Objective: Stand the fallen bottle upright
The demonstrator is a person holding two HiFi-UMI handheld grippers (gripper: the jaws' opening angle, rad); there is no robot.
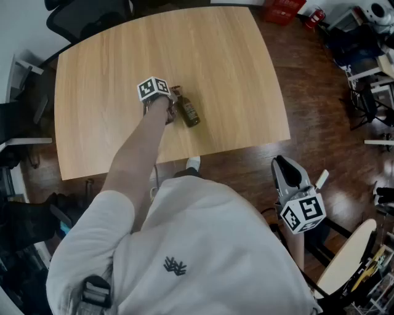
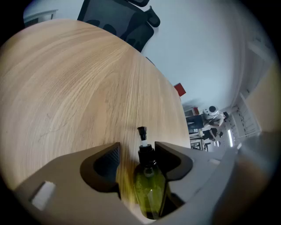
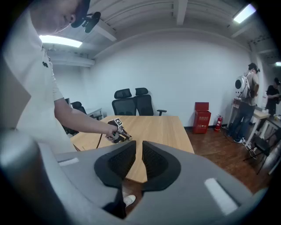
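Pale wood-grain counter [image 1: 215,55] with rounded corners, on a dark brown plank floor [image 1: 308,135]. Plain white walls [image 3: 184,74] — bright strip lights [image 3: 244,13] on a beamed ceiling. Two black office chairs [image 3: 131,102] at the counter's far end; a red cabinet [image 3: 202,116] and a red fire extinguisher [image 3: 218,122] against the wall.

No readable text, print on red box [image 3: 202,117] too small

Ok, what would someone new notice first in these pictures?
A green pump bottle lies on its side on the big wooden table, towards the person's side. The left gripper straddles its neck with jaws open, the bottle closer to one jaw. The right gripper hangs shut and empty off the table, over the floor.
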